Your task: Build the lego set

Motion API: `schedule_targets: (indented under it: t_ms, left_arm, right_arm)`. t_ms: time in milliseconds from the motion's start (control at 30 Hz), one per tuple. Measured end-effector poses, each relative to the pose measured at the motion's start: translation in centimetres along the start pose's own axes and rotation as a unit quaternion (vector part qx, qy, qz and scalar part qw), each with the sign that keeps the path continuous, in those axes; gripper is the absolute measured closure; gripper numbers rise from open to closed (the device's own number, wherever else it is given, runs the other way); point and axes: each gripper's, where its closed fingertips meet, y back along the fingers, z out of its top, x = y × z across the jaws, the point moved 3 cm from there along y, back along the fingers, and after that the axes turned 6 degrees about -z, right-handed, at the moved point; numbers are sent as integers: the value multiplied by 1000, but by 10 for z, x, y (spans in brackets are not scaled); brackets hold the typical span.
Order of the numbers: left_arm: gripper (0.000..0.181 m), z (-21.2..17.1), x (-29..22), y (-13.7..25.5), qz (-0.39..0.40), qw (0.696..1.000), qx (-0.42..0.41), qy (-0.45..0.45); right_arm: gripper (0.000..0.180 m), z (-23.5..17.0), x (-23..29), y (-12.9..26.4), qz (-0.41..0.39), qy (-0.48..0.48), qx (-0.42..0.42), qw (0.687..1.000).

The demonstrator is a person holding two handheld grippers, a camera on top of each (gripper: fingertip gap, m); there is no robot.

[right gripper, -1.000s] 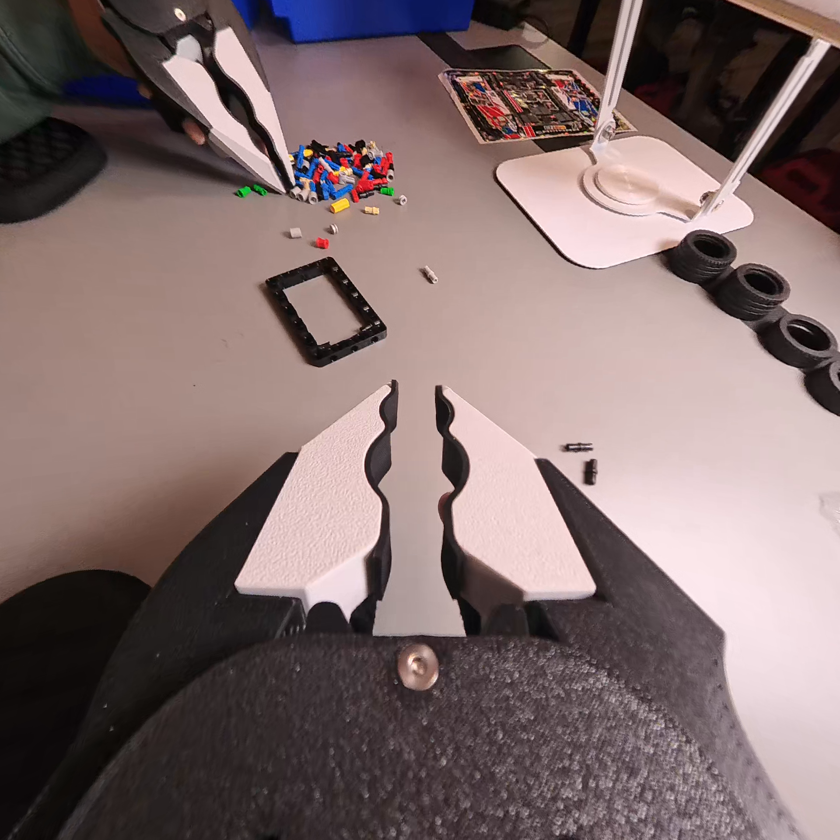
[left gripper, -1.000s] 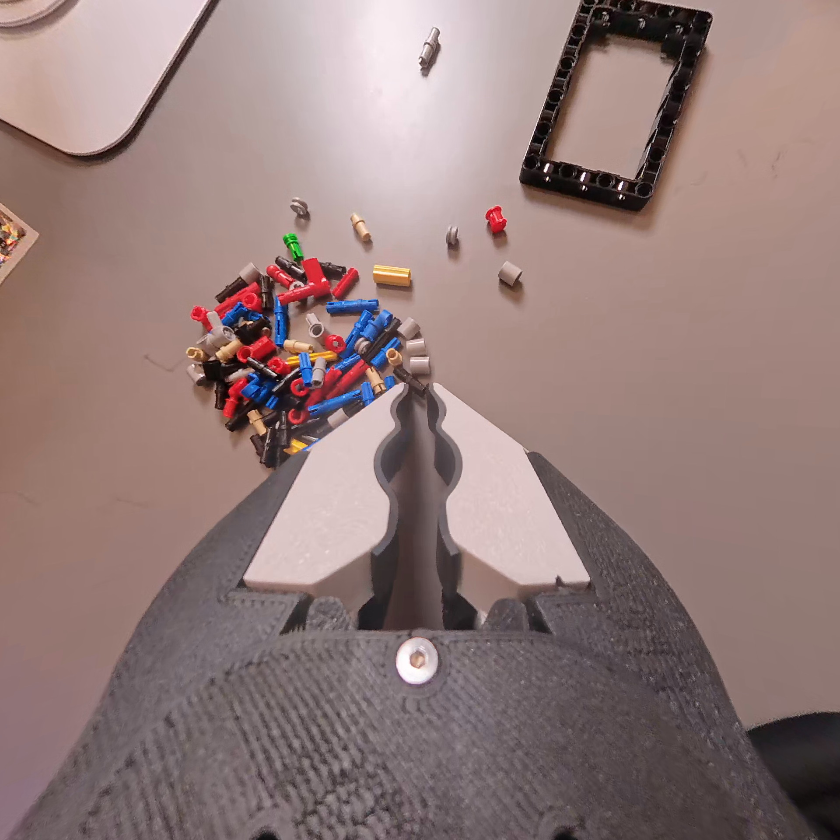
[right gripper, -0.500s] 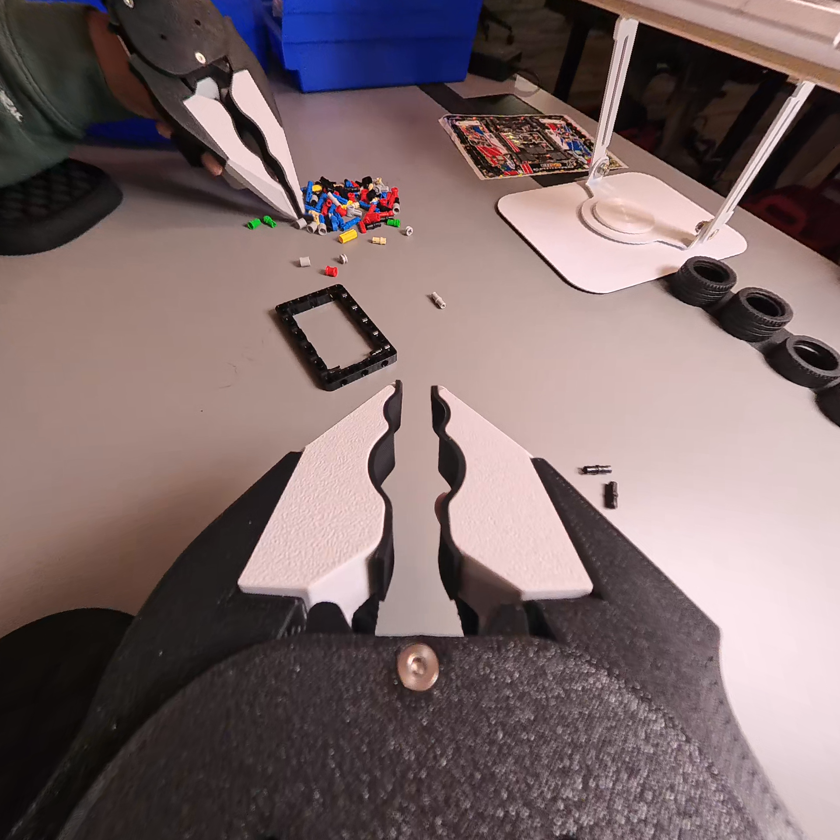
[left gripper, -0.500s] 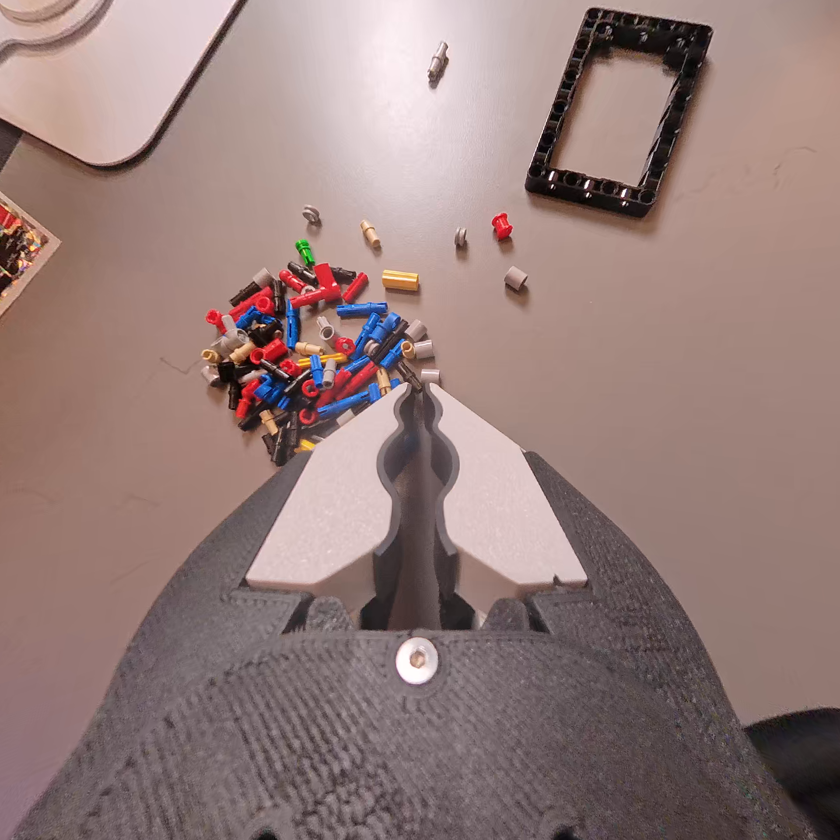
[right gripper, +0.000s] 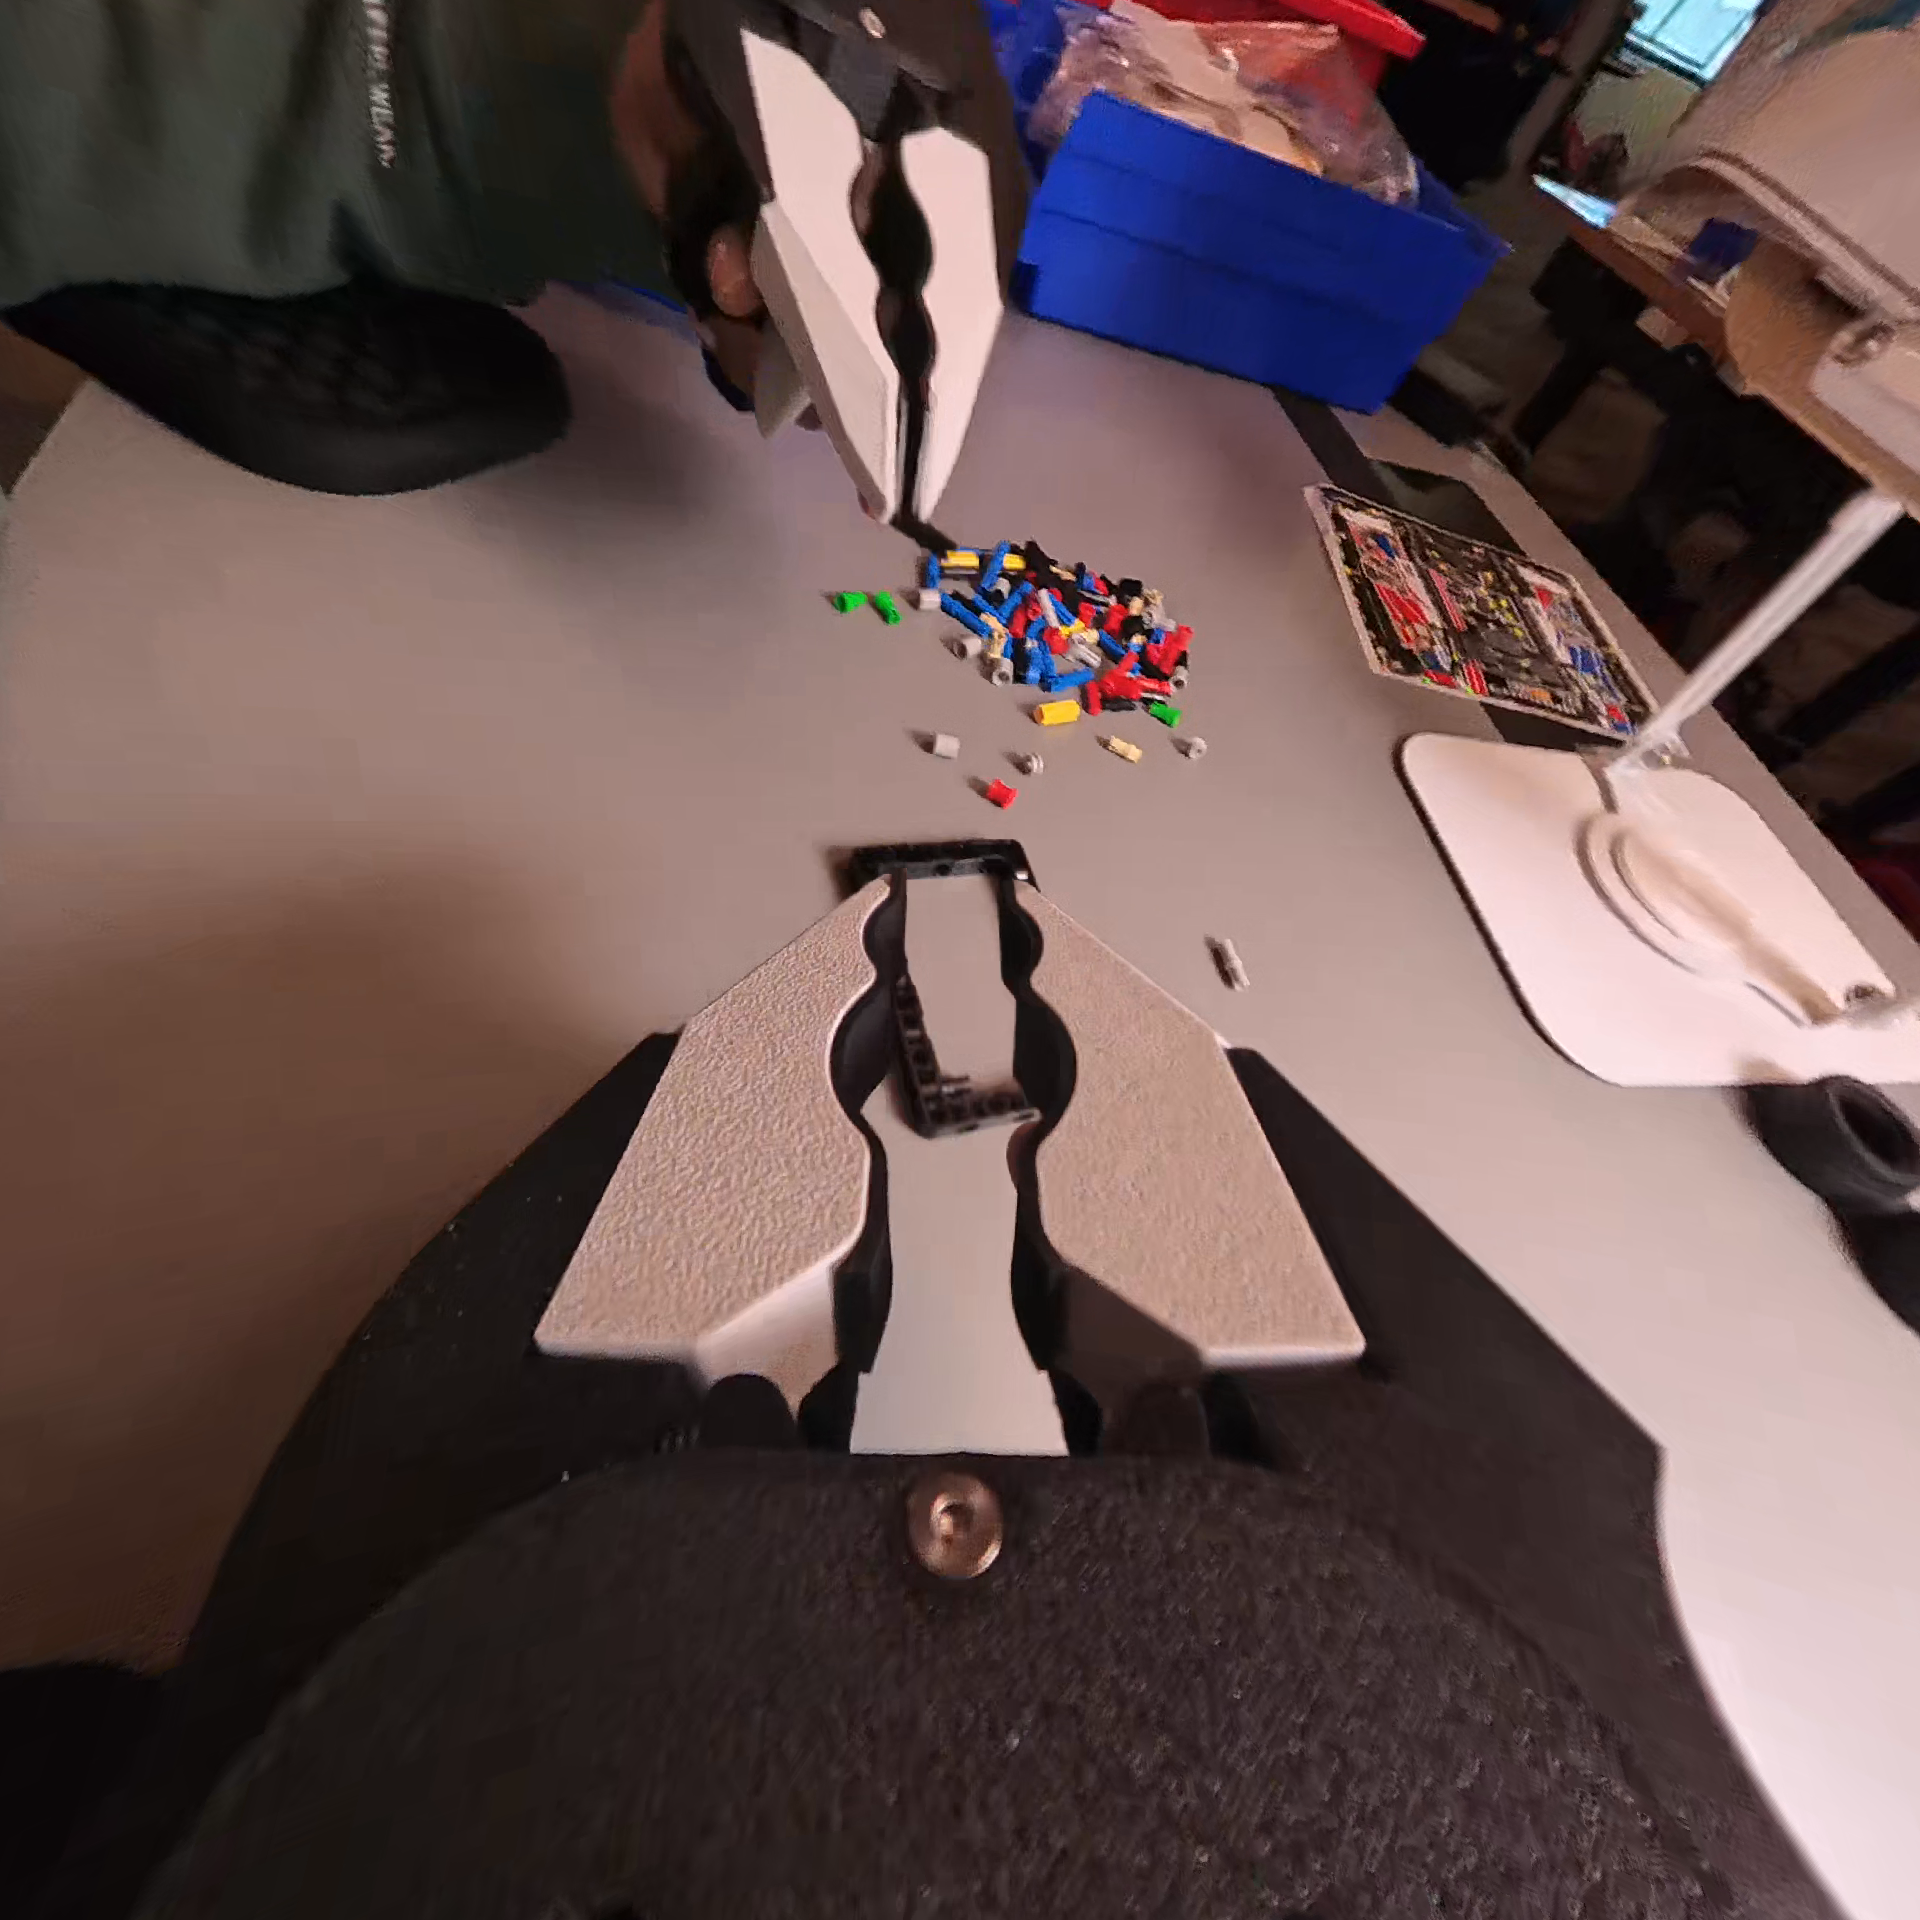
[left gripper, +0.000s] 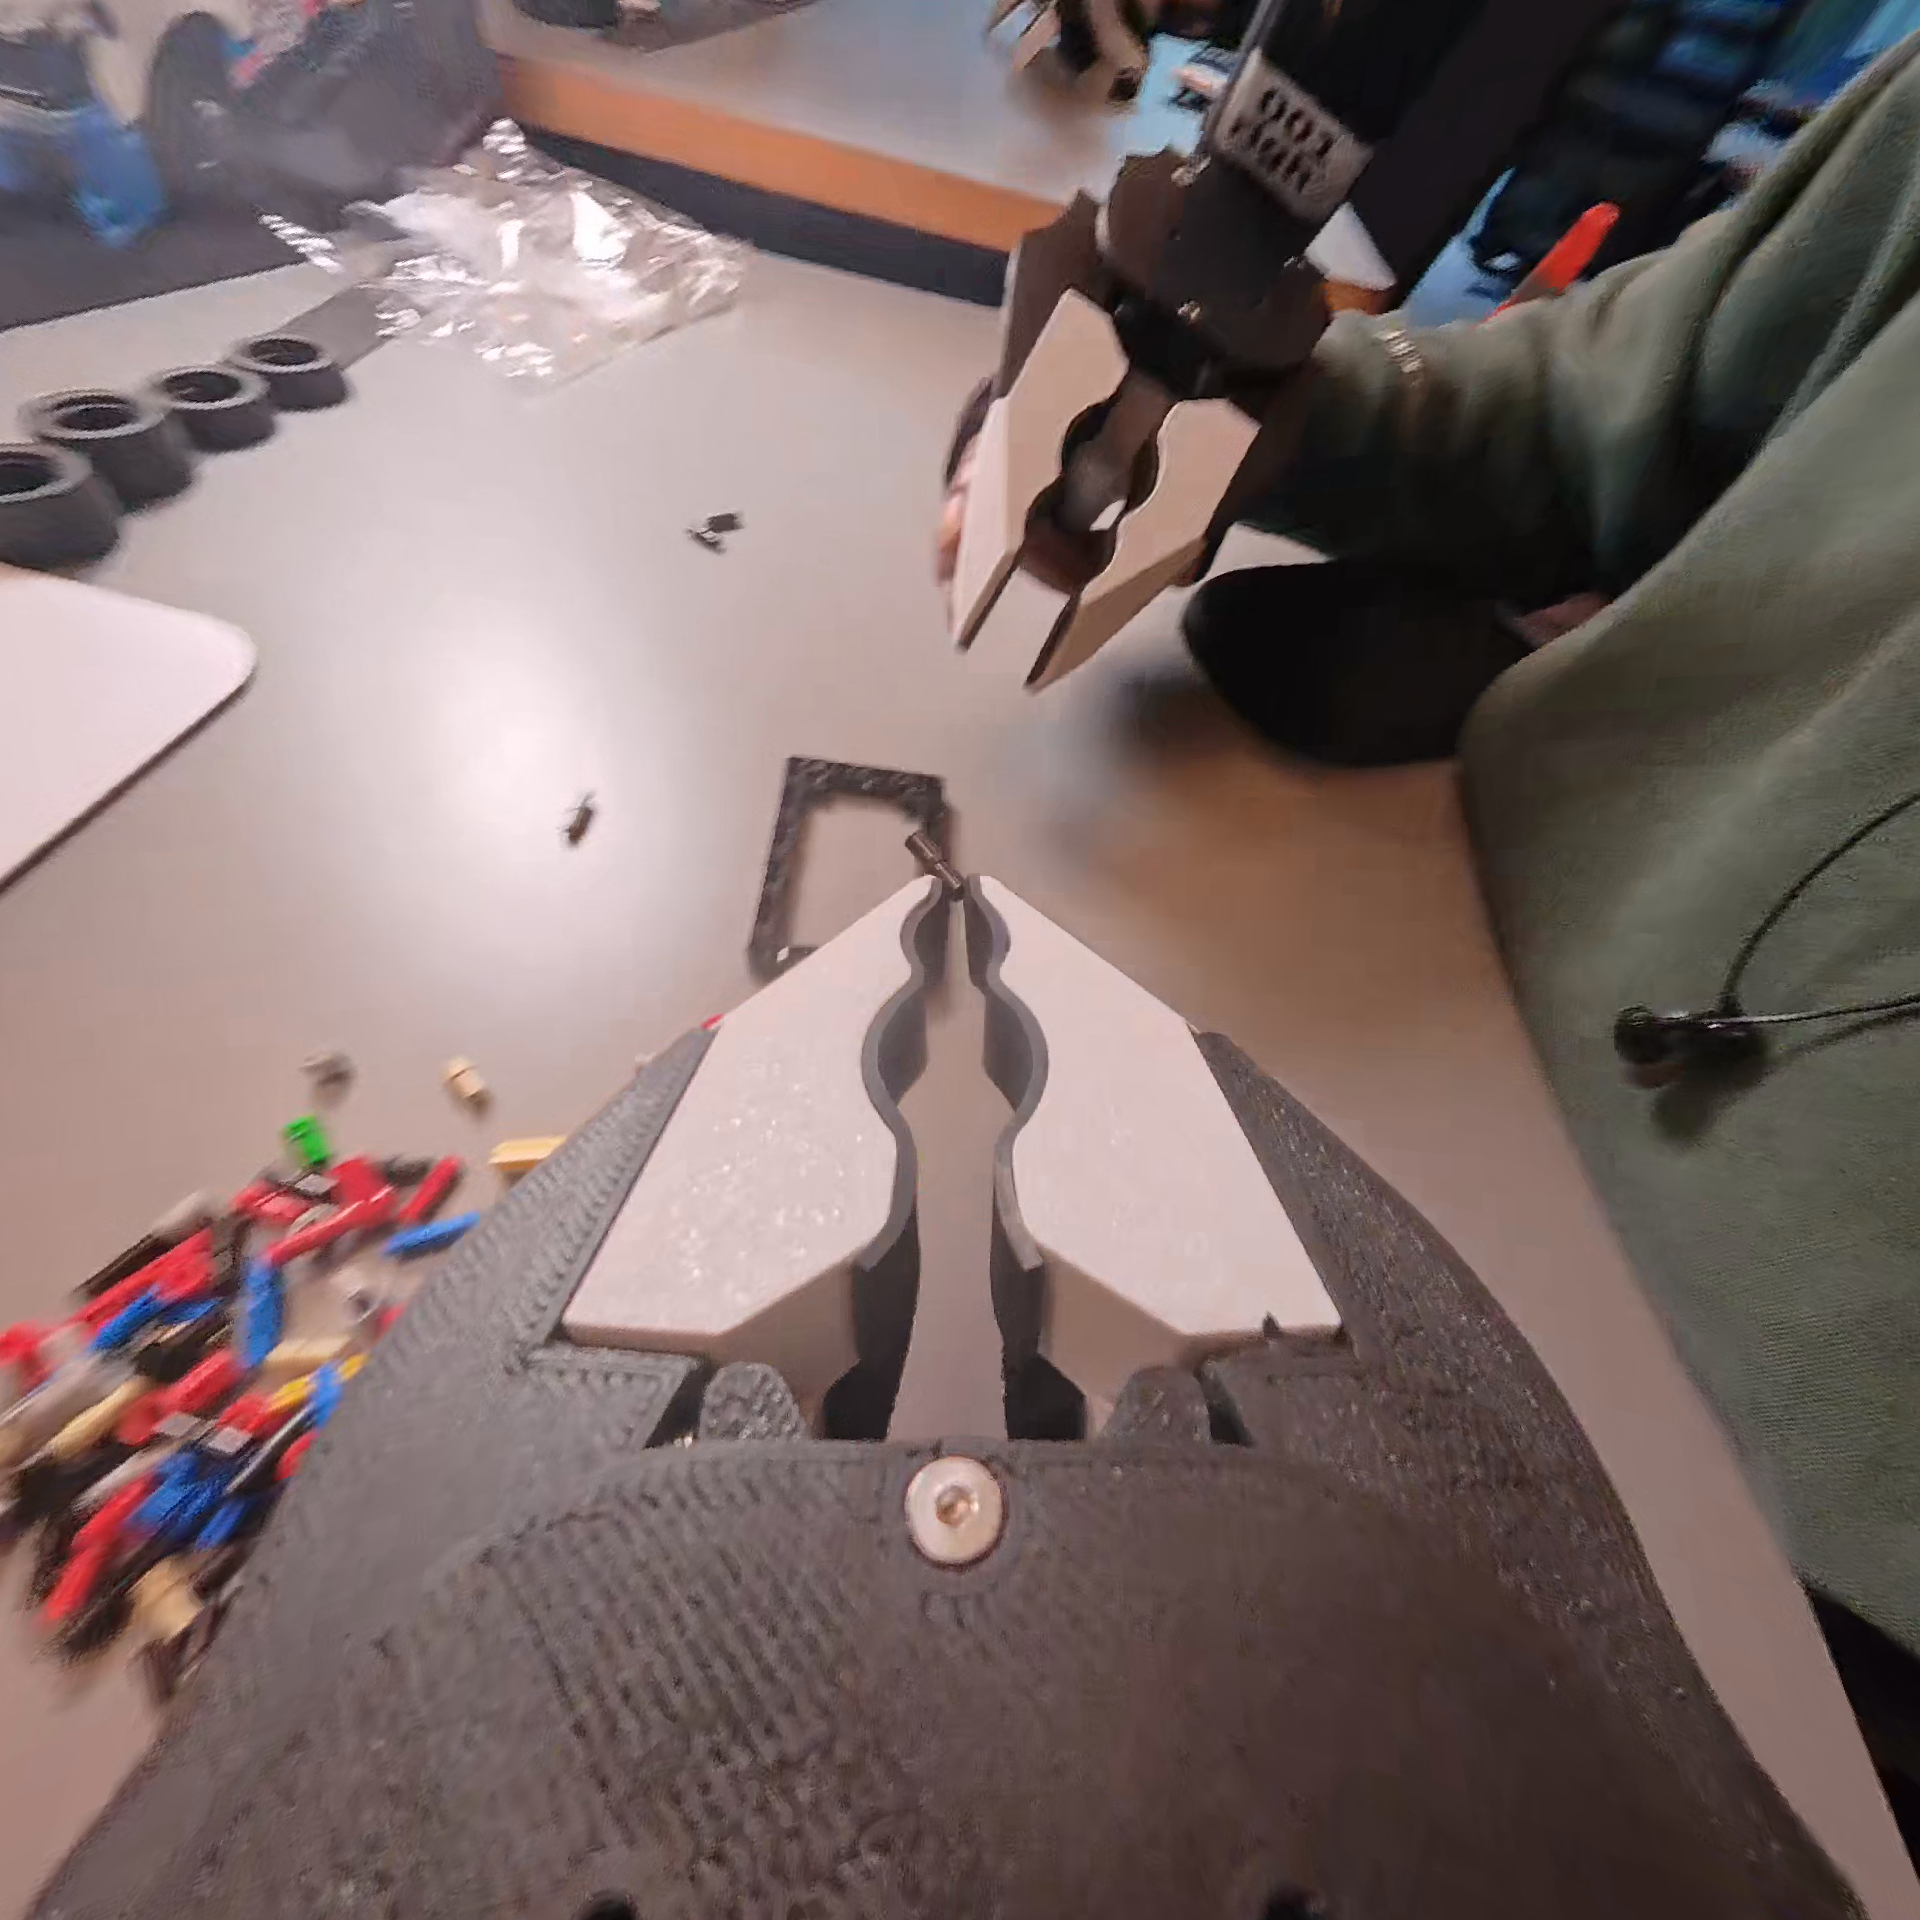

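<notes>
Left wrist view shows the left gripper [left gripper: 948, 889] pinched together on a small black pin [left gripper: 932, 858], held only by the very tips, with most of the pin sticking out beyond them. Just past it lies the black frame [left gripper: 792, 842] flat on the table [left gripper: 416, 644]. The right gripper [right gripper: 948, 883], seen from its own camera, hangs over the near end of that frame with its jaws apart, holding nothing.

The grip is the weak spot — so little of the pin is caught that a nudge against the frame's edge could twist it sideways or flick it out onto the table. The frame is loose too; unless the right gripper steadies it, pushing the pin at a hole would likely just slide the frame away. The picture is blurred, so whether the pin lines up with any hole cannot be told. The parts pile [right gripper: 1060, 629] sits far beyond the frame — well clear.
</notes>
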Motion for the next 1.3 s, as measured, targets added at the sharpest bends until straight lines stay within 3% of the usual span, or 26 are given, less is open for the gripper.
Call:
schedule_targets:
  t_ms: [233, 400, 500, 667, 733, 833, 1100, 1300]
  left_arm:
    - [181, 0, -20, -27, -88, 996, -22, 19]
    - [181, -8, -25, -38, -102, 995, -2, 21]
    - [181, -15, -28, -46, -114, 993, 9, 28]
    - [181, -20, -24, -47, -111, 993, 15, 35]
    - [181, -19, -20, -45, -97, 995, 8, 35]
    - [166, -16, -6, -37, -48, 998, -5, 35]
    - [140, -10, 48, -9, 155, 987, -37, 11]
    - [136, -9, 55, 4, 206, 978, -27, 1]
  right_arm:
    - [157, 20, 23, -24, 16, 105, -24, 994]
    - [156, 18, 39, -38, 41, 114, -19, 992]
    - [175, 10, 46, -47, 49, 119, -10, 992]
    - [178, 1, 46, -49, 52, 118, 0, 992]
    - [178, -3, 42, -46, 48, 117, 10, 992]
    - [178, -17, 24, -34, 28, 108, 47, 993]
    - [177, -106, -104, 43, -99, 6, 292, 951]
    - [177, -126, -119, 62, -63, -66, 355, 931]
